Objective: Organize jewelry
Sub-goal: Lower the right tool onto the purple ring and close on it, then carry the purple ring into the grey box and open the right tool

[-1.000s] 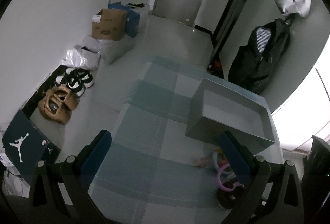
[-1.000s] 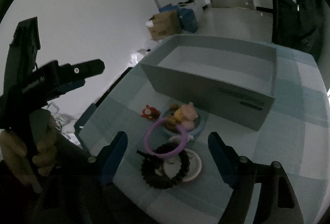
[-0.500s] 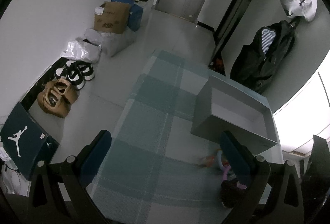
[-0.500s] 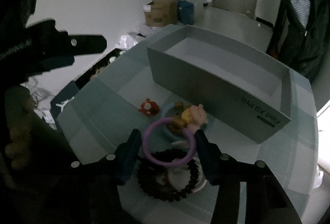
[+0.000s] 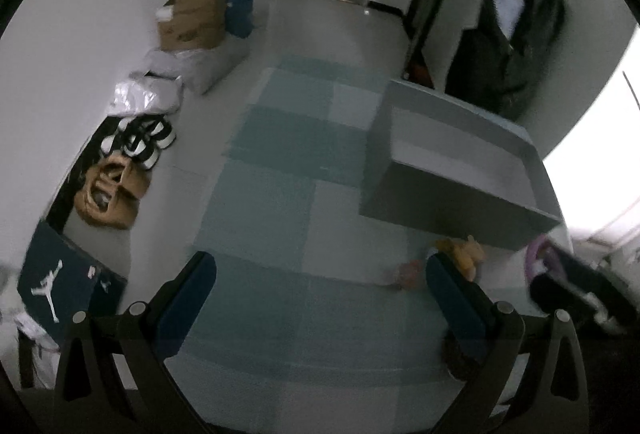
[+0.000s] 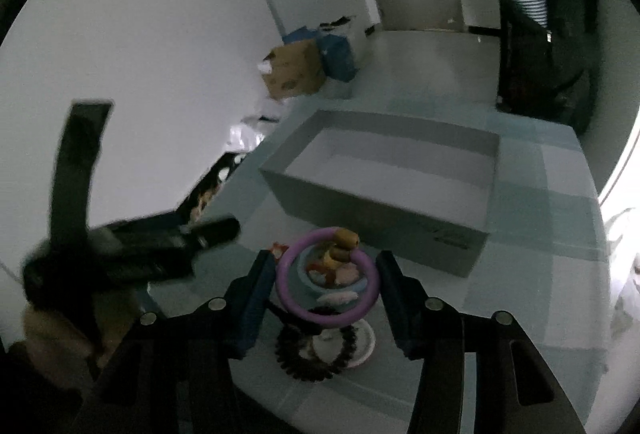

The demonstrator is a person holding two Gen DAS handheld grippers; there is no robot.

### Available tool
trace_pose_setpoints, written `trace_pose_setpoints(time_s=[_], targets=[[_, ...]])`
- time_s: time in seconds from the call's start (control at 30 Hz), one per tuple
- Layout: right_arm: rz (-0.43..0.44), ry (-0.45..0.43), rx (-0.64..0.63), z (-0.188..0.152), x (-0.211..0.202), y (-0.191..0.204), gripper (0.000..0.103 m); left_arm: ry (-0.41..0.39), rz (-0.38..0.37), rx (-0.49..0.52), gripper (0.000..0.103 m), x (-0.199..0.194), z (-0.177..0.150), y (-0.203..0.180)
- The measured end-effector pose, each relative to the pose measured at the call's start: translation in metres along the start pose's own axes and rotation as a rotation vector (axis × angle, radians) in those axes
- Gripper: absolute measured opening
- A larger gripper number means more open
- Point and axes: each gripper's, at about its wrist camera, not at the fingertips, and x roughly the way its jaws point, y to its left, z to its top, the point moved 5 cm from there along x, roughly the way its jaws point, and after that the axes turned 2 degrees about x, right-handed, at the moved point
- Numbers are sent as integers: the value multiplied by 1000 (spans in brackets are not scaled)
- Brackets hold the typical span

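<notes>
My right gripper (image 6: 326, 290) pinches the round purple plastic bangle (image 6: 327, 279) by its two sides, so the ring sits flat between my blue fingers (image 6: 256, 298) and will not slip out. I hold it up over the other jewelry, because I think it goes into the big open grey cardboard box (image 6: 384, 202) just behind. The black bead bracelet (image 6: 316, 354) lies below on a small white dish (image 6: 360, 348). A little yellow and pink charm (image 6: 340, 270) rests on a blue dish (image 6: 308, 274) beside it.

My left gripper (image 5: 320, 294) is spread wide and holds nothing. It waits over the green checked tablecloth (image 5: 272, 234).

Half a second ago my right fingers were only closing around the ring. Now the ring is lifted.
</notes>
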Motion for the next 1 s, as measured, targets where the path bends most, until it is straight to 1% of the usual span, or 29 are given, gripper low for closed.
trace_pose_setpoints(time_s=[0.1,0.17,0.2,0.23,0.27,0.3,0.33,0.37,0.5,0.57,0.6,0.67,0.73,0.77,0.8,0.9,1.0], targets=[[-1,-19,13,1,-8,-5,51,8,17,62,101,2,-3,-9],[3,-26,22,0,-14,-9,51,32,20,83,95,6,-5,-13],[3,-31,24,-1,-17,-10,51,47,18,92,89,9,-7,-15],[1,-37,25,-1,-20,-11,51,59,22,98,86,11,-7,-16],[1,-40,27,-3,-23,-12,51,71,27,102,85,14,-7,-17],[1,-43,29,-3,-25,-14,51,82,31,100,82,16,-8,-16],[1,-46,34,-2,-27,-16,51,89,26,95,77,18,-8,-16],[5,-48,38,-2,-29,-18,51,95,19,88,75,20,-9,-17],[10,-63,54,1,-35,-23,51,95,25,100,74,25,-7,-23],[15,-71,55,2,-38,-23,51,98,20,108,71,28,-8,-29],[15,-75,55,2,-39,-23,51,103,18,112,60,29,-8,-31],[21,-82,57,3,-41,-23,51,99,32,130,52,29,-6,-34],[21,-87,56,2,-43,-23,51,100,30,138,37,28,-6,-36],[22,-88,55,2,-44,-23,51,106,13,133,33,29,-6,-37],[22,-88,54,2,-44,-23,51,105,3,136,23,28,-6,-39],[17,-90,55,1,-45,-24,51,101,7,162,19,27,-7,-41],[1,-93,65,2,-45,-26,51,98,-6,160,9,25,-6,-40]])
